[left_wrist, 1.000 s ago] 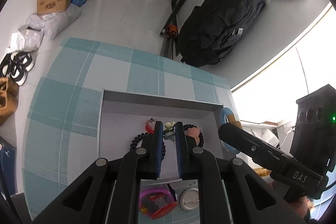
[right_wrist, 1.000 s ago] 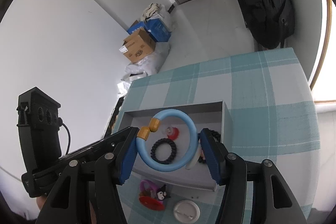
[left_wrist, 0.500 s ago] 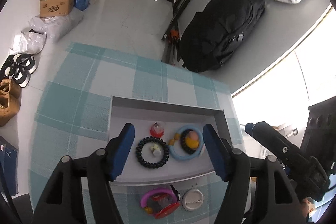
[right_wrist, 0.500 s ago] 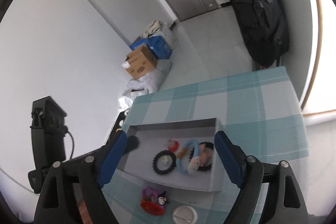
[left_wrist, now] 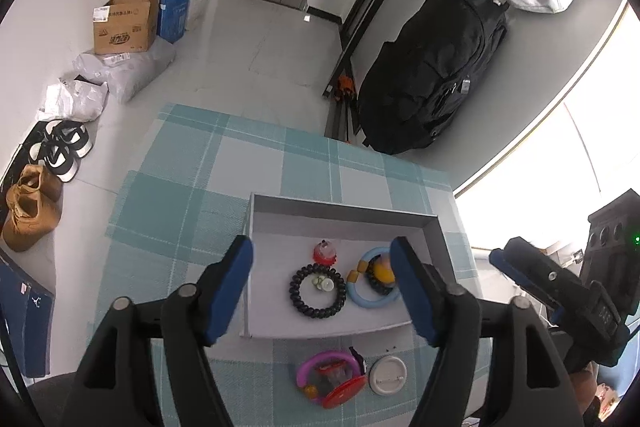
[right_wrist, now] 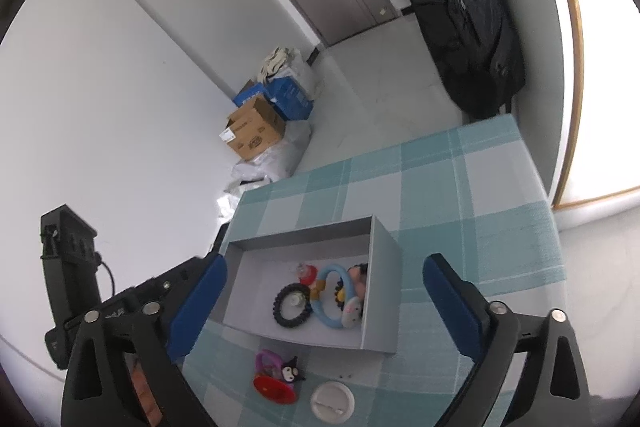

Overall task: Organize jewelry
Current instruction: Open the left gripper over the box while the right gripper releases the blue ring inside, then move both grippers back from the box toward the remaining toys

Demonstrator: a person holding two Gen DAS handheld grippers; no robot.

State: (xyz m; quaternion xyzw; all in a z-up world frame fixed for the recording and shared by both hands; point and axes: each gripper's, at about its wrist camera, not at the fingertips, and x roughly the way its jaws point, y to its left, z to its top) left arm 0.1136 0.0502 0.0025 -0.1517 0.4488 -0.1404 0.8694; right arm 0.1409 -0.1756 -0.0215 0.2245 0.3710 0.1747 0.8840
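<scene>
Jaws of the left gripper have just been opening and now stand apart and empty in the lower middle of the left wrist view; the black bead bracelet they pinched a second ago lies loose in the grey tray, just beside the blue ring. In the right wrist view the right gripper has likewise spread wide at the bottom, releasing the blue ring into the tray at centre. Two pieces look filed; the pink-and-red trinket and white round badge wait on the checked surface below the tray.
</scene>
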